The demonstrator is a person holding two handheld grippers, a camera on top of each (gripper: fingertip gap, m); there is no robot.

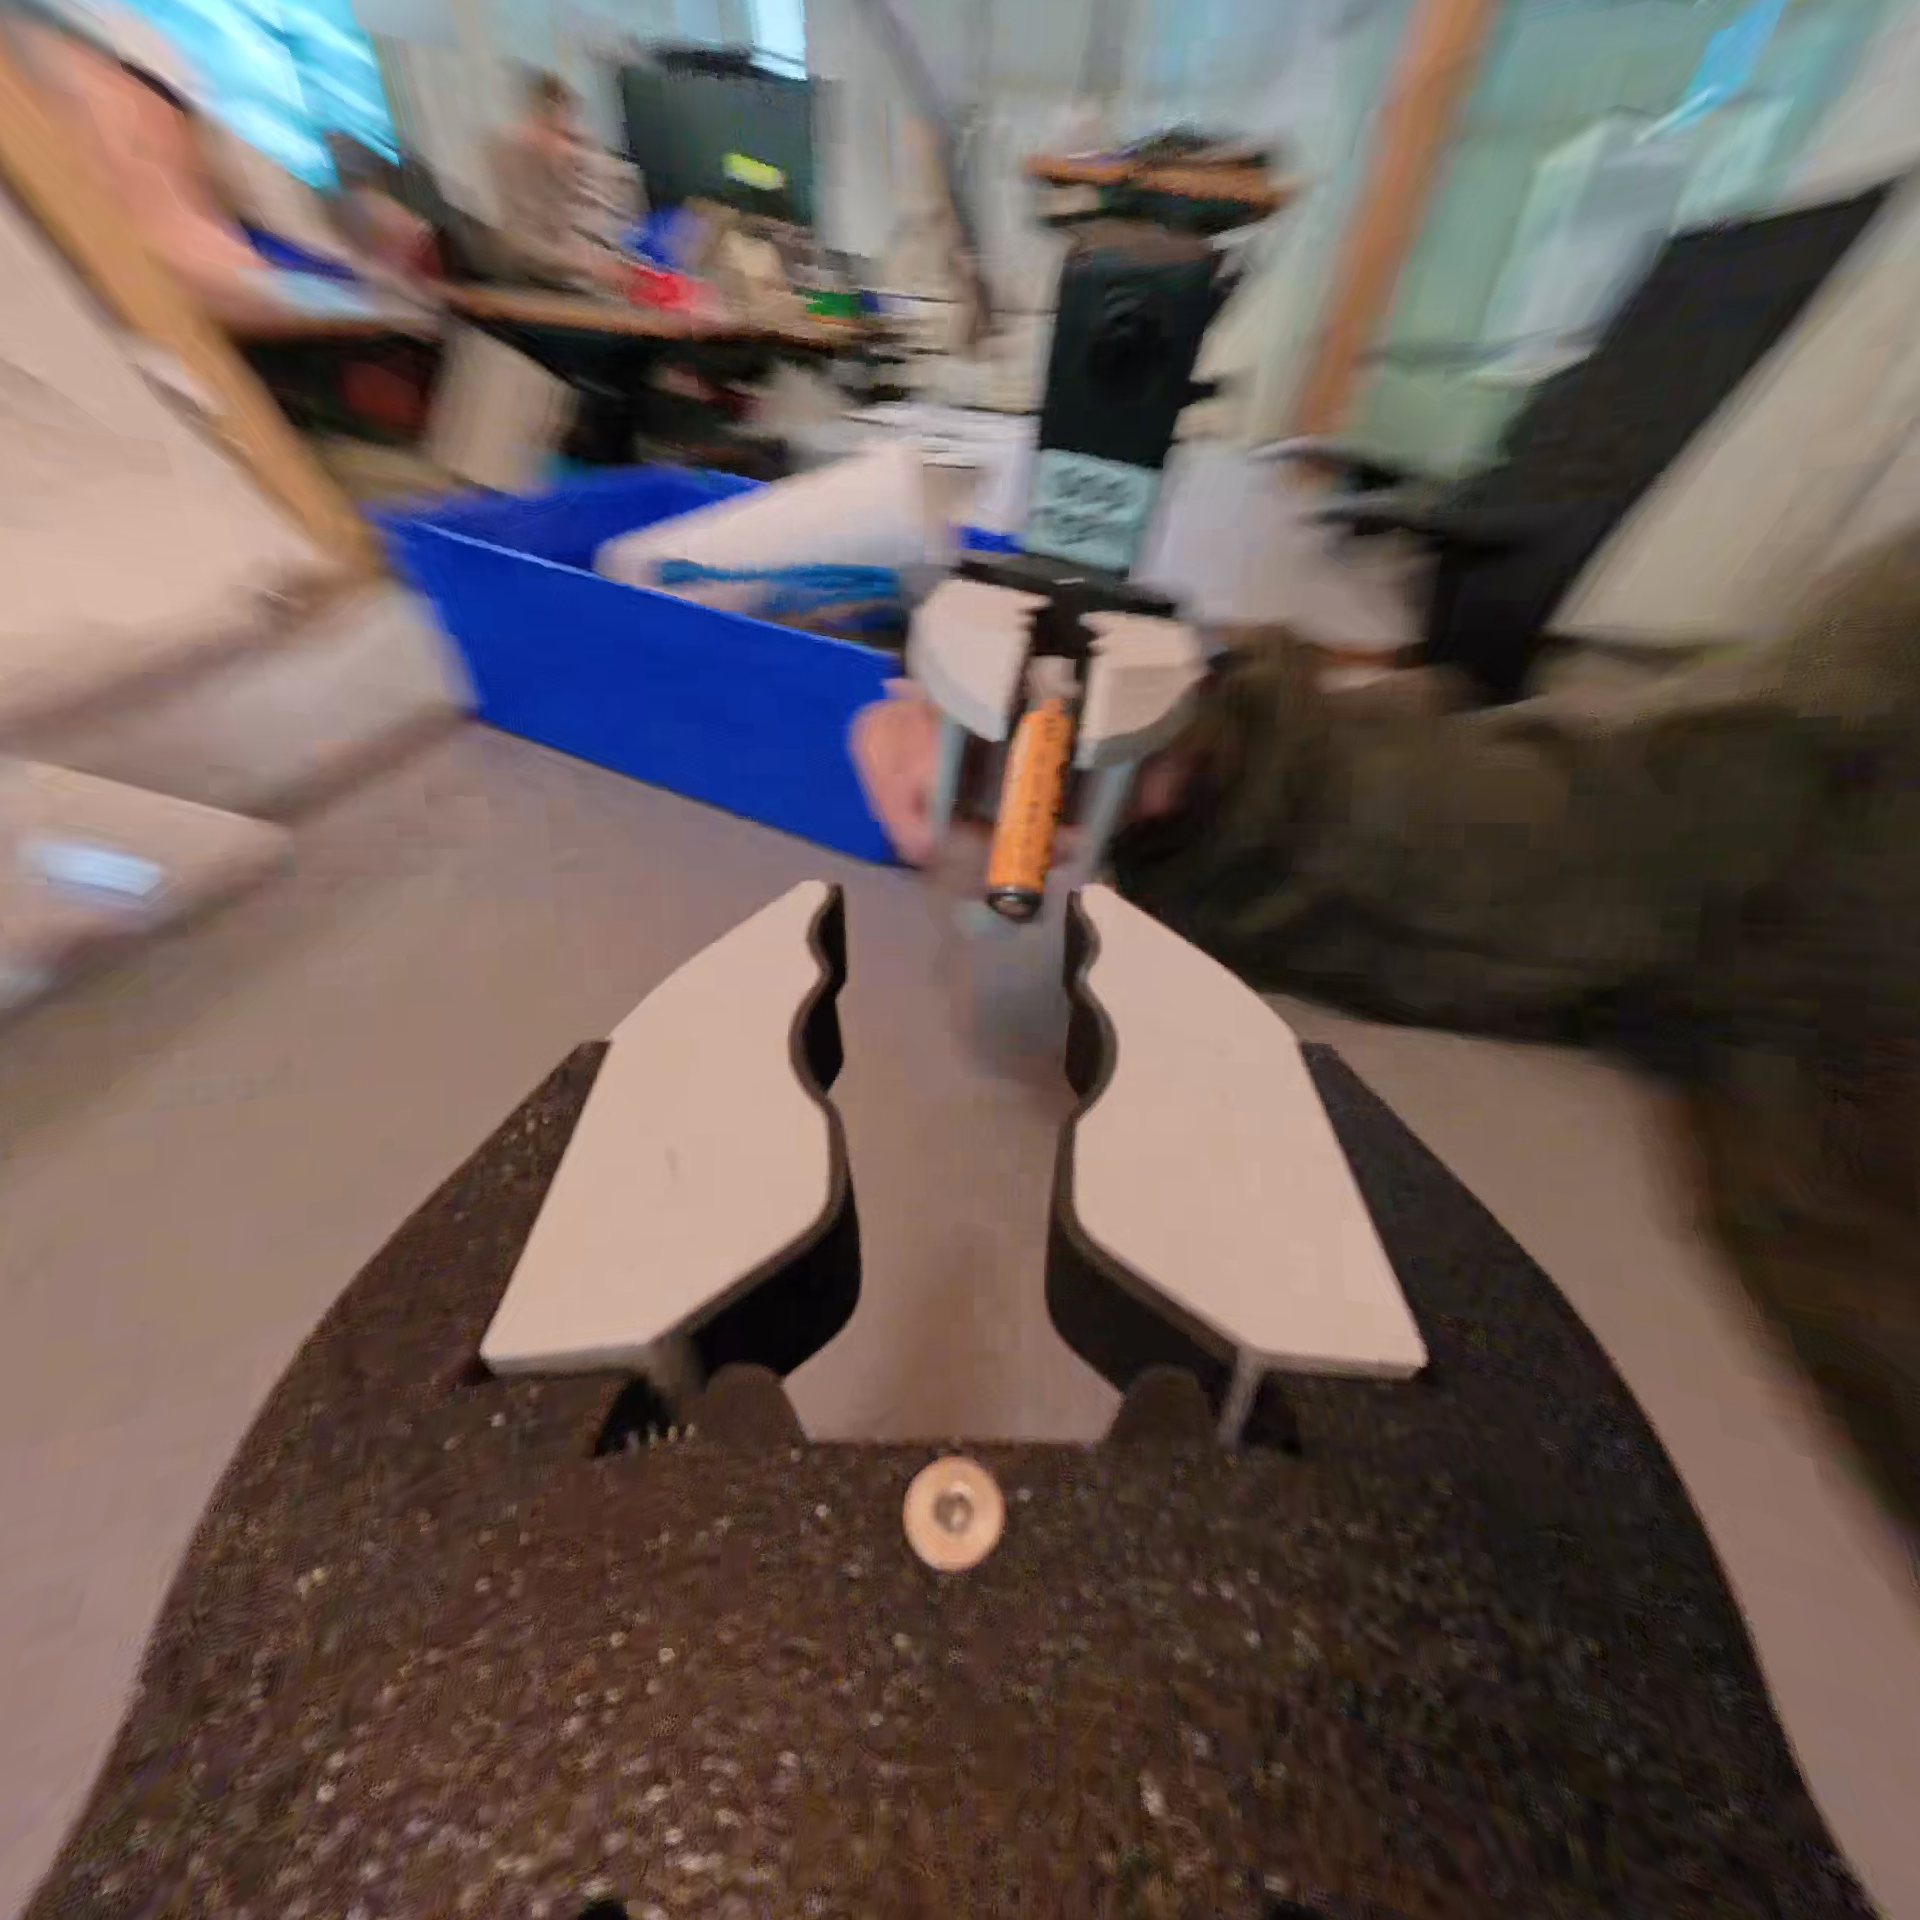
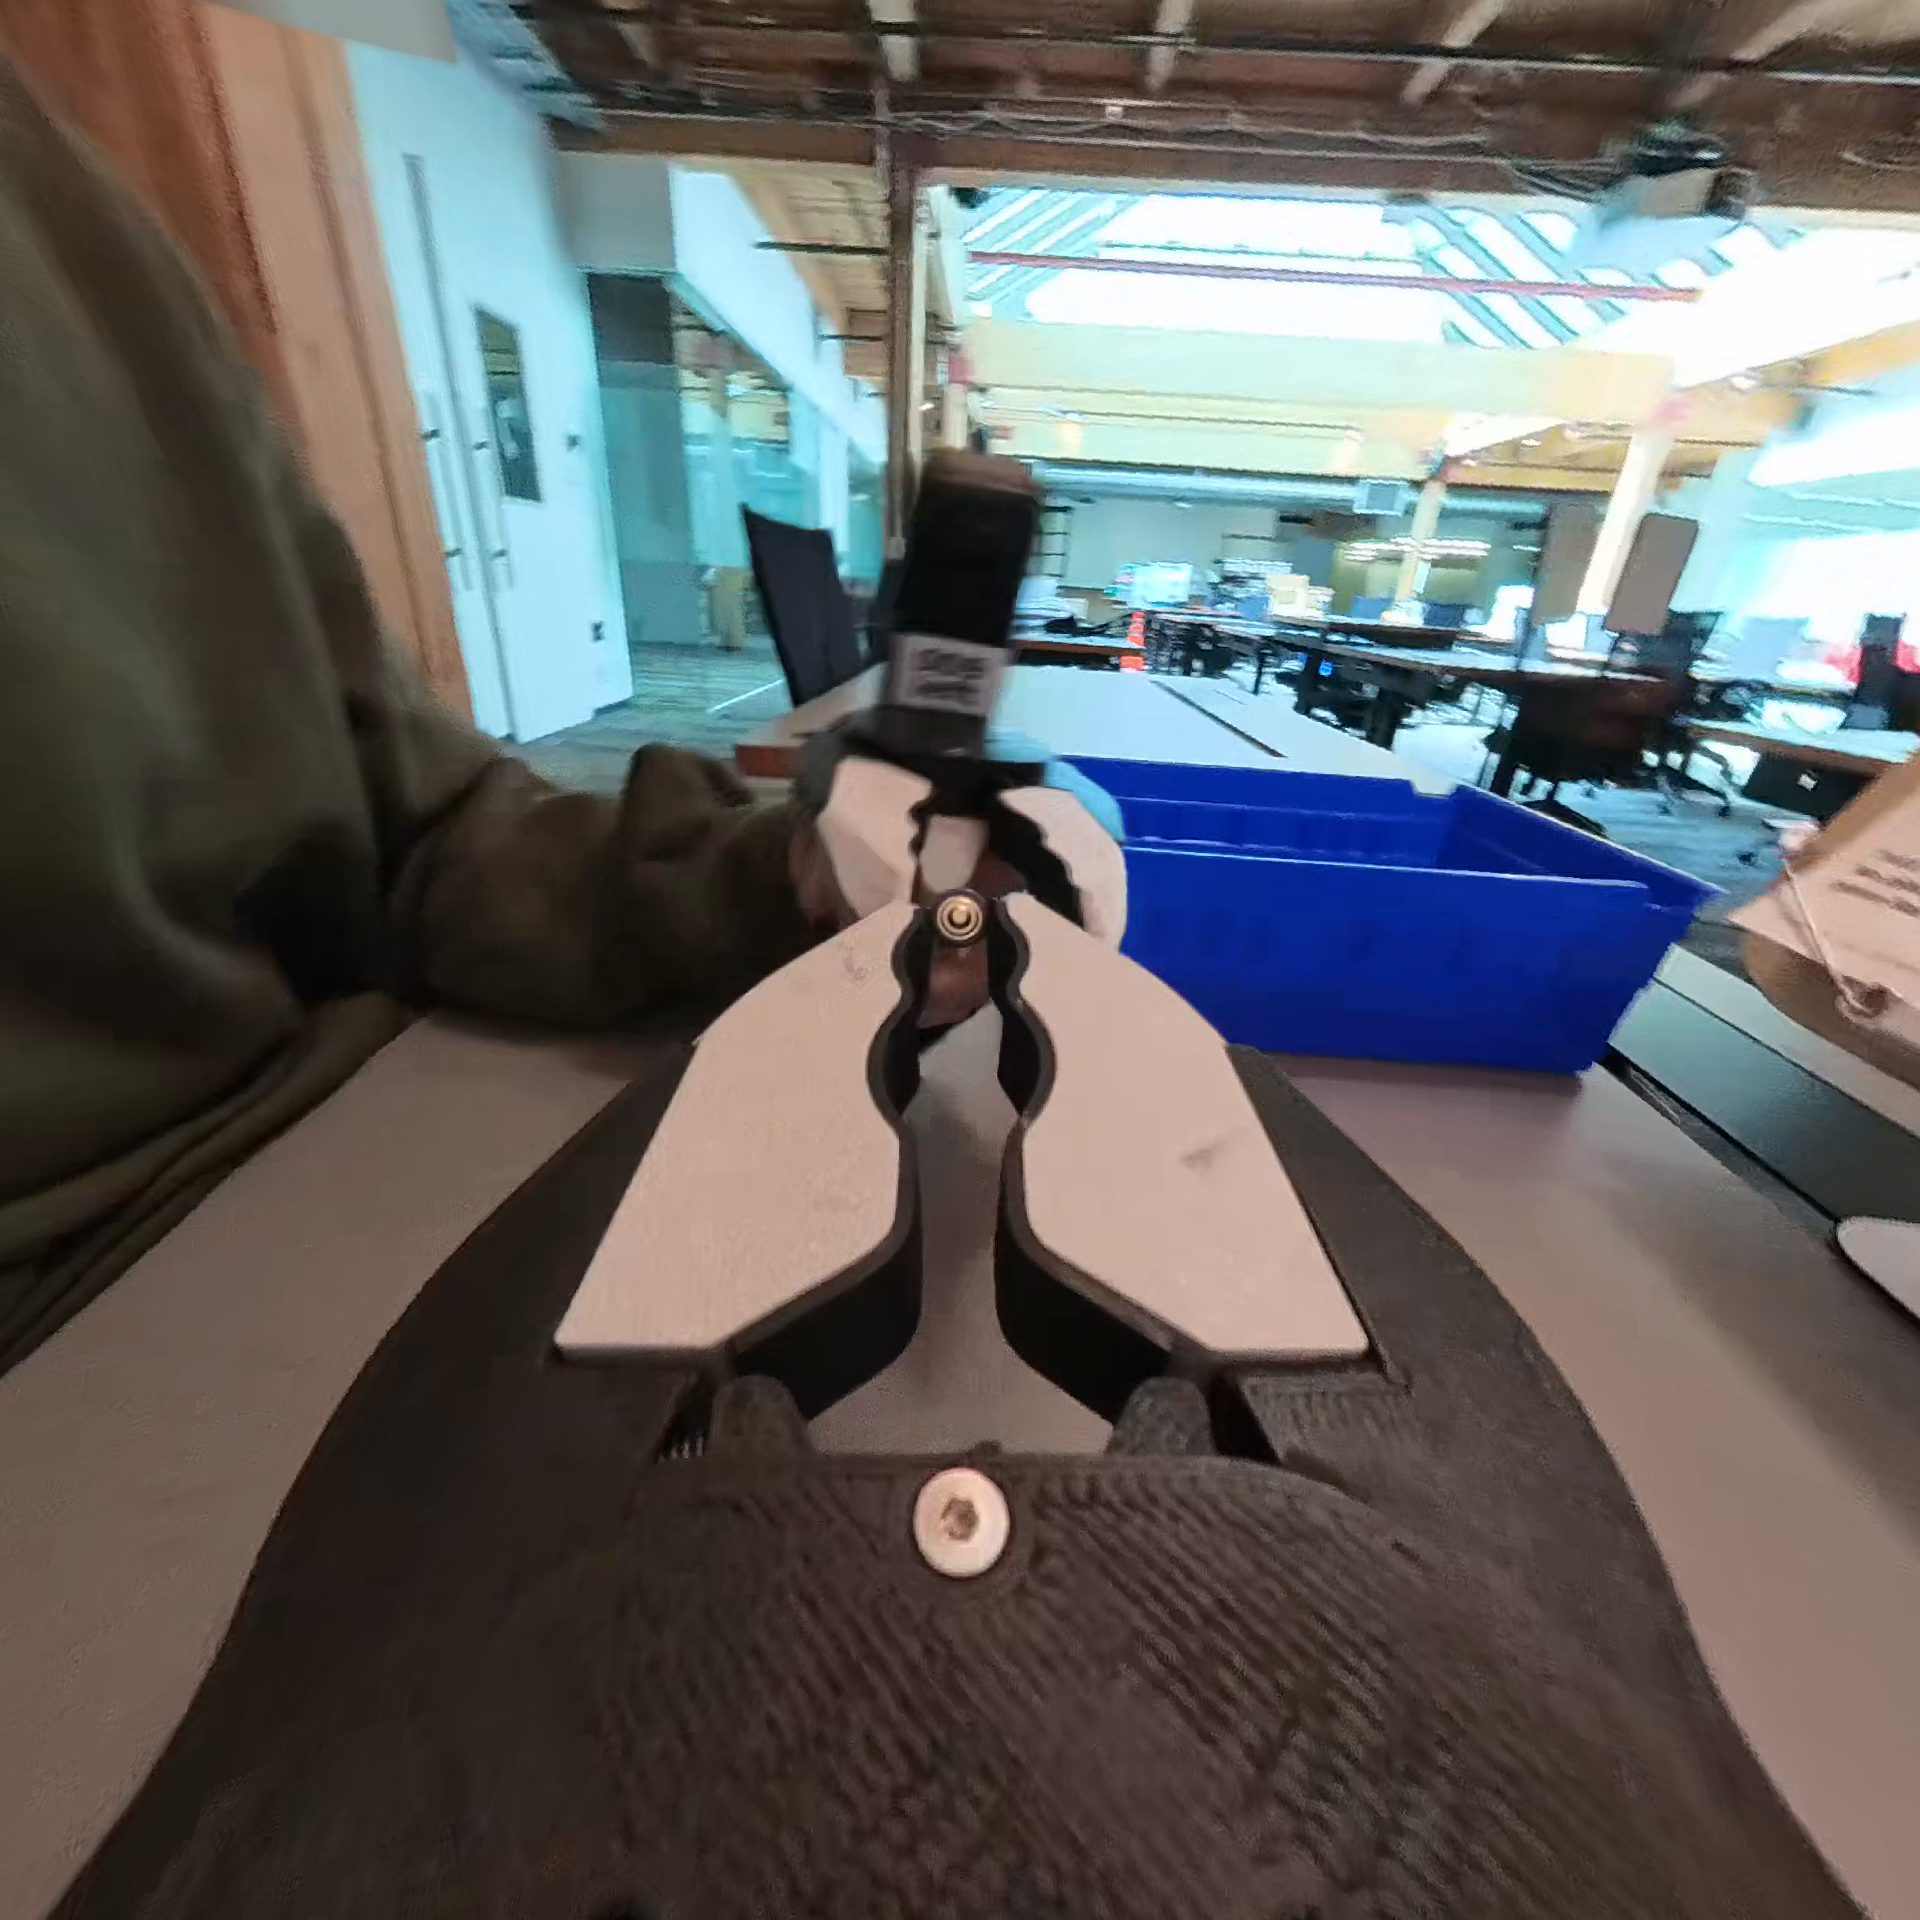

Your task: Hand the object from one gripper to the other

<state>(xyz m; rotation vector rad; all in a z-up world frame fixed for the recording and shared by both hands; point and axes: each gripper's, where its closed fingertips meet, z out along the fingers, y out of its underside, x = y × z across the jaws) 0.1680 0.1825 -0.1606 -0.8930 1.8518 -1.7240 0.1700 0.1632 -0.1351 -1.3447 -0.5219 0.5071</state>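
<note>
An orange battery [image 1: 1029, 805] is clamped in my right gripper [image 1: 1039, 748], which faces the left wrist camera with the battery's dark end pointing at it. In the right wrist view the battery [image 2: 958, 920] shows end-on between the tips of my right gripper [image 2: 958, 917]. My left gripper [image 1: 956, 899] is open and empty, its tips just short of the battery's near end. It shows in the right wrist view [image 2: 971, 847] right behind the battery, jaws apart. Both are held above the grey table [image 1: 468, 1018].
A blue plastic bin [image 1: 644, 665] stands on the table behind the grippers and holds a white object [image 1: 790, 509]; the bin also shows in the right wrist view [image 2: 1351, 935]. An olive sleeve [image 2: 208, 727] lies along the left. A cardboard piece with paper [image 2: 1849, 914] sits far right.
</note>
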